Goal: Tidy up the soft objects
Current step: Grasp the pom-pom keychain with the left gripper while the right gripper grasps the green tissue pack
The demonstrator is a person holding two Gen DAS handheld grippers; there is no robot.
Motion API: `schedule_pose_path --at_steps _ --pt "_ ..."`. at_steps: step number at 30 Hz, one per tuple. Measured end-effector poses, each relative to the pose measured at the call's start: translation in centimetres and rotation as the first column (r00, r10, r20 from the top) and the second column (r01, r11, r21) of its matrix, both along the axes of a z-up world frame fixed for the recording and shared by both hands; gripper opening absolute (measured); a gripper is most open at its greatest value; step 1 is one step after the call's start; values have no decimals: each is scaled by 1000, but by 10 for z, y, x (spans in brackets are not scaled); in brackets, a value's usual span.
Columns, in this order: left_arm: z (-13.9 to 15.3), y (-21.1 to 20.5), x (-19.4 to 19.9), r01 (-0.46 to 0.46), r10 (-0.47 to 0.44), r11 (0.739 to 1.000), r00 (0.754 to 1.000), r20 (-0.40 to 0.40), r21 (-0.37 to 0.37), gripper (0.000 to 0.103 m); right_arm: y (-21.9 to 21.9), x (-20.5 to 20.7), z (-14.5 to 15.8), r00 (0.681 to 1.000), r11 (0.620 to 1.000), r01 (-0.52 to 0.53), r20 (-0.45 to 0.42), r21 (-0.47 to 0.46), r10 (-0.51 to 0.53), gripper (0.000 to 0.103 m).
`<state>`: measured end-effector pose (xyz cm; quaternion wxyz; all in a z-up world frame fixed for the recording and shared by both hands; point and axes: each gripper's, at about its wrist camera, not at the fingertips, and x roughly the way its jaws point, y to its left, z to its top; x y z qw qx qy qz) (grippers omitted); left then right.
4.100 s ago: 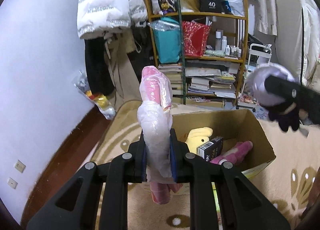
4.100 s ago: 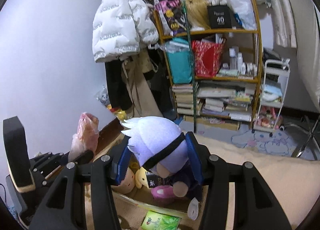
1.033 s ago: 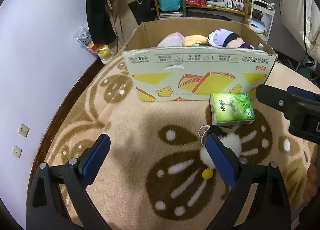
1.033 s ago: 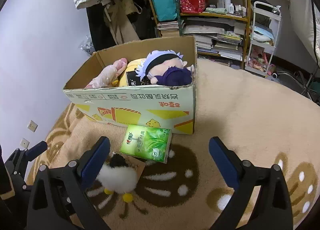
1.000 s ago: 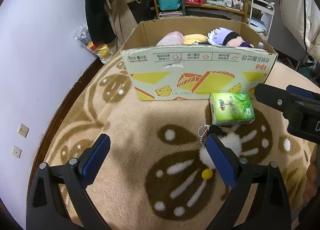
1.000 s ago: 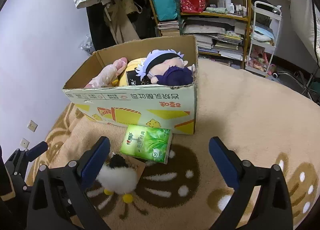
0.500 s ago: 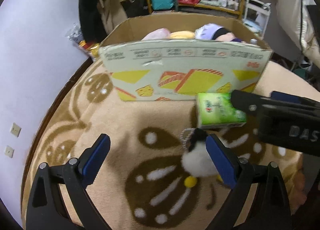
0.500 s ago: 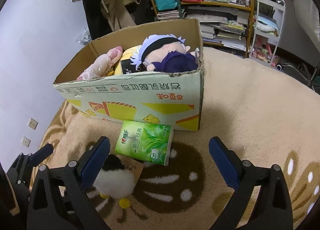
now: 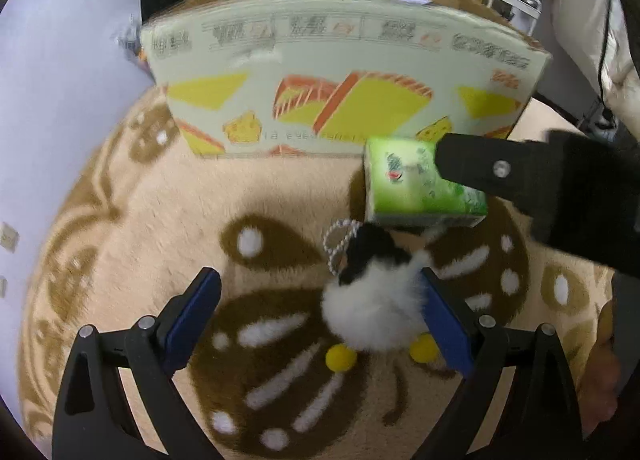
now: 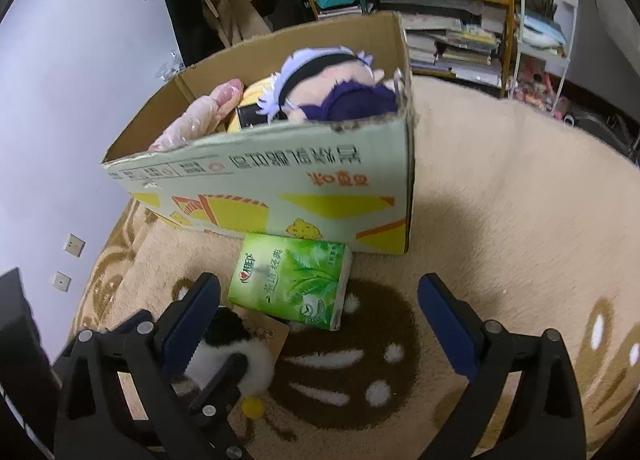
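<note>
Green tissue pack, one; fluffy toy, one; both hand-held grippers released.

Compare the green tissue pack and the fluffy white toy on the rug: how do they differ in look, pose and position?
The green tissue pack is a flat-sided printed block; the fluffy white toy is a round puff with a black top and yellow feet. The pack lies flat right by the cardboard box; the toy sits farther from it. The toy is between the open jaws of the left gripper; the pack is ahead of the open right gripper. Both rest on the rug.
</note>
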<state>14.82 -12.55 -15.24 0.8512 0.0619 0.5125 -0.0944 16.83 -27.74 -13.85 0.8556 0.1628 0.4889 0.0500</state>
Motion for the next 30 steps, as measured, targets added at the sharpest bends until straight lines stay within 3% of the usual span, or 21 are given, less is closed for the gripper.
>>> schedule_pose_path --at_steps 5,9,12,14,25,30 --pt "-6 7 2 -10 9 999 1000 -24 -42 81 3 2 -9 1000 1000 -12 -27 16 12 103" --pt "-10 7 -1 -1 0 999 999 -32 -54 51 6 4 -12 999 999 -25 -32 24 26 103" --pt "-10 11 -3 -11 10 999 1000 -17 -50 35 7 7 -16 999 997 -32 -38 69 35 100" --pt "-8 12 -4 -6 6 999 1000 -6 -41 34 8 9 -21 998 996 -31 -52 81 35 94" --pt "-6 33 -7 -43 43 999 999 7 -21 33 26 20 -34 995 996 -71 -66 55 74 94" --pt "-3 42 -5 -64 64 998 998 17 -4 33 26 18 -39 996 998 -55 -63 26 57 83"
